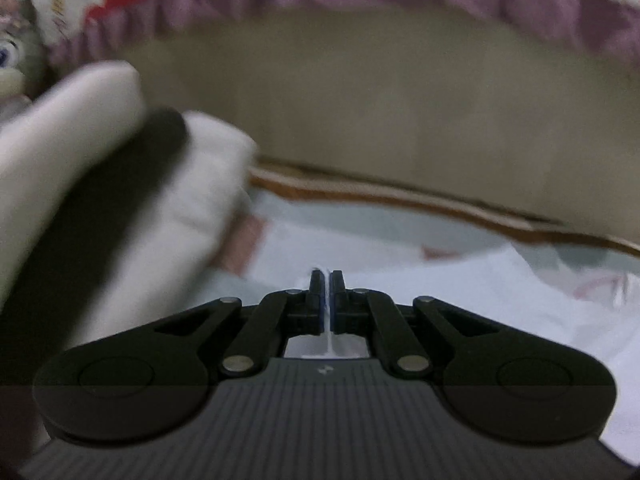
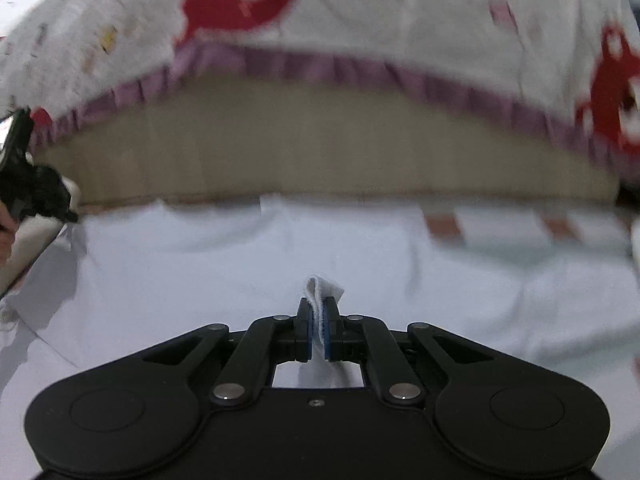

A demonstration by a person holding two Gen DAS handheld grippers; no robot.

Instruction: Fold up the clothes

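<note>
My black grippers' pads (image 2: 307, 330) are blue. I see a plain white garment (image 2: 200, 272). The quilt (image 2: 400, 12) is white, red-printed, with a purple frill (image 2: 320, 70).

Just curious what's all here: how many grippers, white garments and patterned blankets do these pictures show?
Grippers: 2, left and right, both pinching cloth
White garment: 1
Blanket with red print and purple frill: 1
Total: 4

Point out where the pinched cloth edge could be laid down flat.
Both hand-held grippers, left and right, pinch the white garment. Free: its flat spread ahead, up to the tan board. Crowded: far left, beside the white-and-black object.
</note>
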